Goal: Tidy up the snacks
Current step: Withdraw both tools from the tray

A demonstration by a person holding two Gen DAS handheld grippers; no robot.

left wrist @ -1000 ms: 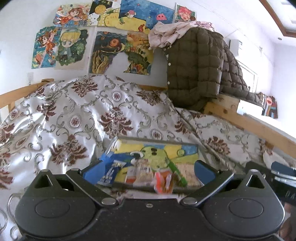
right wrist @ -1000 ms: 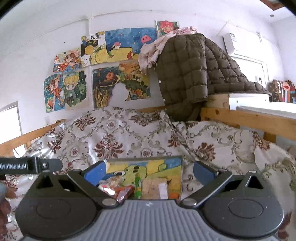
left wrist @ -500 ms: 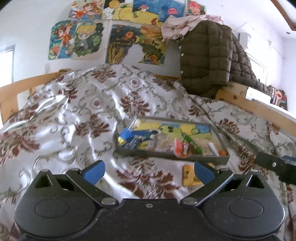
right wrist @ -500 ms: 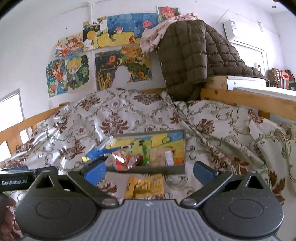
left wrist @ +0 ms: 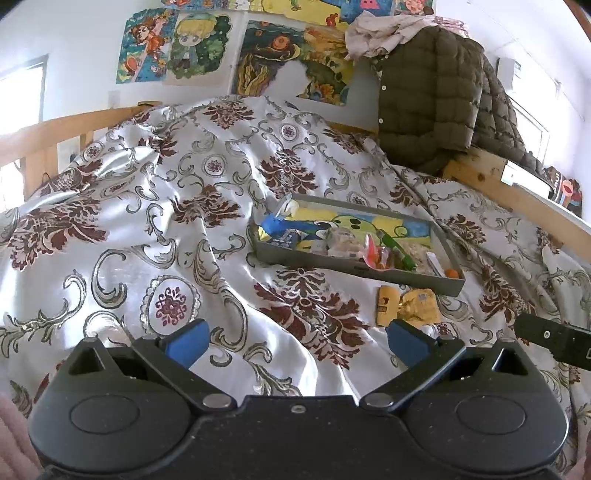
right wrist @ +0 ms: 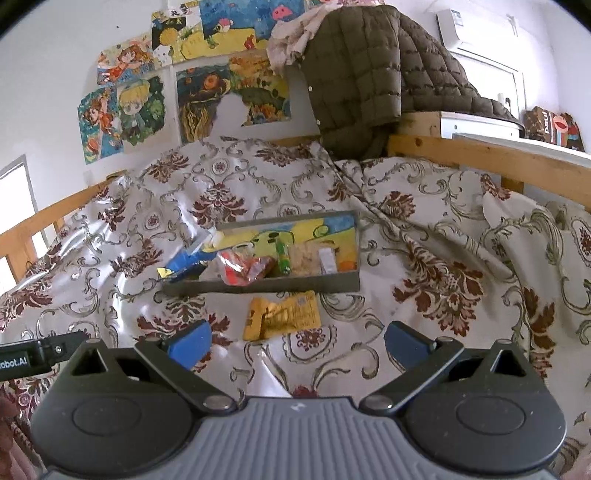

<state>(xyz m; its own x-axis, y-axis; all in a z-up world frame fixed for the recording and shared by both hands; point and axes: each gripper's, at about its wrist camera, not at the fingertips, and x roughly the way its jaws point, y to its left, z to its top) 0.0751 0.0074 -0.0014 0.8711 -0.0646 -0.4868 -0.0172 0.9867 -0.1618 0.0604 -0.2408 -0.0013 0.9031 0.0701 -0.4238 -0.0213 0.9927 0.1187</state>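
Left gripper (left wrist: 297, 341): wide open, empty, over the bedspread (left wrist: 129, 221). Tray (right wrist: 280, 286): mid-bed, holding assorted snacks. Yellow packet (right wrist: 282, 319): on the bedspread, just outside the tray's near edge. Right gripper (right wrist: 297, 343): wide open, empty, facing the packet. Step: approach; next, grip the packet and lift it into the tray.

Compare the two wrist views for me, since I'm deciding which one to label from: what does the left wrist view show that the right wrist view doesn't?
Only the left wrist view shows the right gripper's black body entering at its right edge, and the small orange item in the tray's corner. Only the right wrist view shows the air conditioner and the left gripper's labelled body. Both show the grey tray of snacks, the yellow packets lying outside it on the bedspread, the wall drawings and the brown jacket. Both grippers, left gripper and right gripper, are open and empty.
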